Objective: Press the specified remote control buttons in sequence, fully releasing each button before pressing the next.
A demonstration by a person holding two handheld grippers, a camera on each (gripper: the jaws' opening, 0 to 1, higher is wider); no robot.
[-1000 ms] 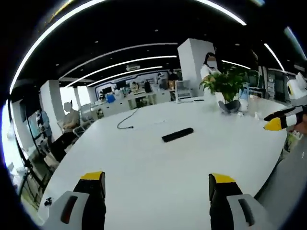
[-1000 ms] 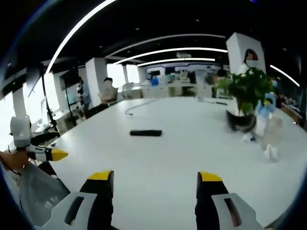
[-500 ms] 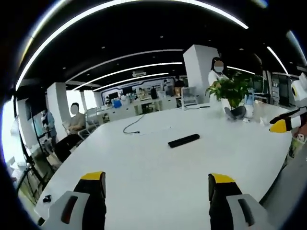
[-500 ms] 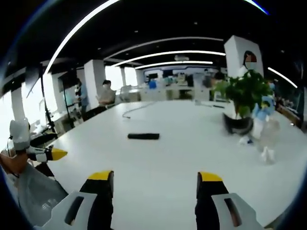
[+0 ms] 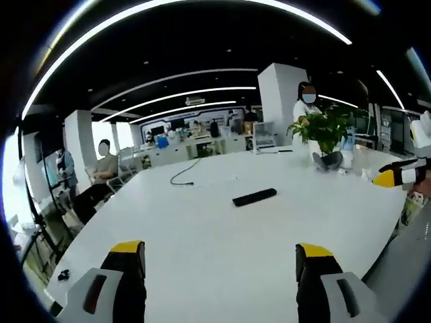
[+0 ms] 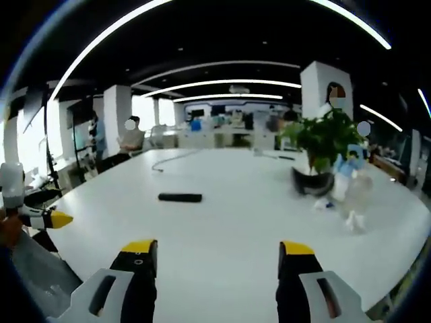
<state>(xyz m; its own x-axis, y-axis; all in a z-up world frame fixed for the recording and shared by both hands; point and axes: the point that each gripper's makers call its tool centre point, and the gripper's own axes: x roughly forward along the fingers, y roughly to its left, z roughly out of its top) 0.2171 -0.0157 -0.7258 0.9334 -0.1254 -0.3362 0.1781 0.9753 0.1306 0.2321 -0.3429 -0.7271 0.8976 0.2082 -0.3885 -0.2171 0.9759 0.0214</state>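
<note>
Remote [image 5: 254,197] mid-table [image 5: 202,249], both tools [image 5: 219,259] [image 6: 215,256] open, apart

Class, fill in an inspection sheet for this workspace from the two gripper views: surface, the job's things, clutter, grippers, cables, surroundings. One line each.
Surface: large white table, mostly bare.
Job's things: black remote control lying flat near the table's middle, untouched, well ahead of both grippers; also seen in the right gripper view.
Clutter: potted plant in a dark pot, with a blue-and-white figure and small pale items beside it.
Grippers: left gripper open, empty, above the table's near edge; right gripper open, empty.
Cables: thin dark cable lying on the far part of the table.
Surroundings: open office with ceiling light strips, white pillars, desks, several people seated or standing behind the table.
</note>
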